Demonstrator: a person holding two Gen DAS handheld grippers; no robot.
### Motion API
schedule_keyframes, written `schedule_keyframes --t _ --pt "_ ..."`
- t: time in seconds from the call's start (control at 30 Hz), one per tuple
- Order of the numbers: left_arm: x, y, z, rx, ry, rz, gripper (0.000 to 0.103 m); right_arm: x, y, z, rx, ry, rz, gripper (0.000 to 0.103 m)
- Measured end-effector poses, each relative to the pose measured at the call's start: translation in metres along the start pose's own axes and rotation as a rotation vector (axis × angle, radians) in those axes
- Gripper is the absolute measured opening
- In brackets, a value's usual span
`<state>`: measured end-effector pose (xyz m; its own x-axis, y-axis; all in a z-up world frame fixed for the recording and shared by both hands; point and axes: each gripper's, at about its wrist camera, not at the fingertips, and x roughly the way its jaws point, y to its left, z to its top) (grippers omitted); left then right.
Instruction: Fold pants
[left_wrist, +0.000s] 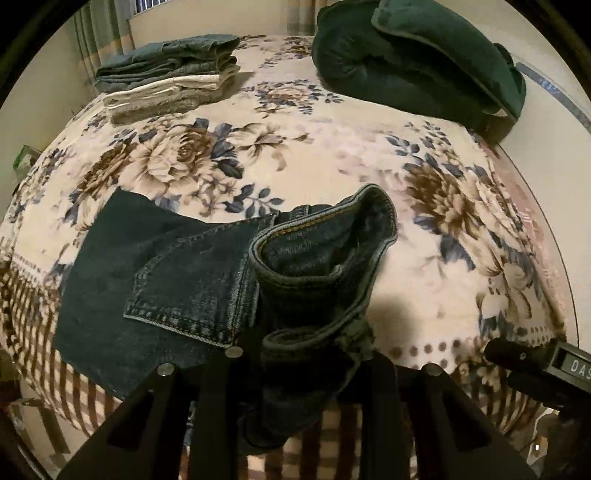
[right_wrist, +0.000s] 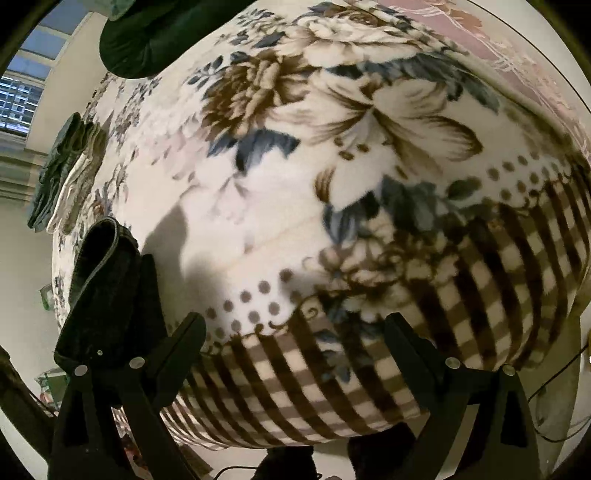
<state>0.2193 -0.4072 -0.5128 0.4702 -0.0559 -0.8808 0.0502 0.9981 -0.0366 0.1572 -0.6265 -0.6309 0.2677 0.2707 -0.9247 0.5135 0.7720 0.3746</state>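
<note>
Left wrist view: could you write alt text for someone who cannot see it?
The left gripper is shut on a bunched waistband of dark jeans, the rest lying on a floral blanket. Behind are a stack of folded clothes at left and a dark green cushion at right; another gripper's tip shows at lower right.

Dark indigo denim pants (left_wrist: 155, 266), tan-orange topstitching at waistband, paler faded seam edges. Cream blanket (left_wrist: 332, 147) printed with brown and beige roses, slate-blue leaves; brown dots, then brown-and-cream check along near border (right_wrist: 332, 369). Dusty pink band at far right edge. Dark green cushion (left_wrist: 417, 55) far right. Far left stack (left_wrist: 166, 70): grey-green folds on top, cream below, grey at bottom. Black gripper fingers (right_wrist: 410, 347).
</note>
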Motion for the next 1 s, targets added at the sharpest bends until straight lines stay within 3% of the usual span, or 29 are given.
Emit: schedule_keyframes --t 0.1,0.17,0.23,0.33,0.47,0.67,0.77,0.87,0.9,0.97,1.0 --pt "-0.004 -0.004 0.006 0.004 0.045 0.024 0.041 -0.003 0.002 0.003 0.011 0.001 0.023 0.098" --pt "-0.013 -0.006 0.009 0.0 0.052 -0.042 0.079 -0.004 0.004 0.008 0.025 0.007 0.059 0.099" --pt "-0.022 -0.011 0.012 0.013 0.048 -0.05 0.089 -0.007 0.005 0.01 0.039 0.009 0.1 0.1" --pt "-0.041 -0.007 0.018 0.025 0.036 -0.069 0.09 -0.014 0.008 0.016 0.054 0.005 0.157 0.1" --pt "-0.058 0.037 0.033 -0.018 0.03 -0.026 0.09 -0.015 0.017 0.024 0.061 0.018 0.249 0.1" --pt "-0.051 0.149 0.043 -0.112 0.073 0.162 0.09 0.047 0.052 0.019 0.09 0.19 0.405 0.1" --pt "-0.042 0.192 0.038 -0.146 0.109 0.212 0.09 0.087 0.072 0.005 0.127 0.287 0.479 0.1" --pt "-0.033 0.218 0.031 -0.188 0.149 0.23 0.09 0.115 0.081 -0.01 0.16 0.355 0.446 0.099" --pt "-0.032 0.222 0.028 -0.197 0.155 0.234 0.09 0.118 0.083 -0.014 0.151 0.353 0.408 0.091" --pt "-0.031 0.227 0.023 -0.212 0.166 0.226 0.09 0.109 0.091 -0.019 0.076 0.295 0.308 0.085" --pt "-0.03 0.228 0.02 -0.213 0.169 0.228 0.09 0.1 0.094 -0.021 0.048 0.254 0.282 0.074"
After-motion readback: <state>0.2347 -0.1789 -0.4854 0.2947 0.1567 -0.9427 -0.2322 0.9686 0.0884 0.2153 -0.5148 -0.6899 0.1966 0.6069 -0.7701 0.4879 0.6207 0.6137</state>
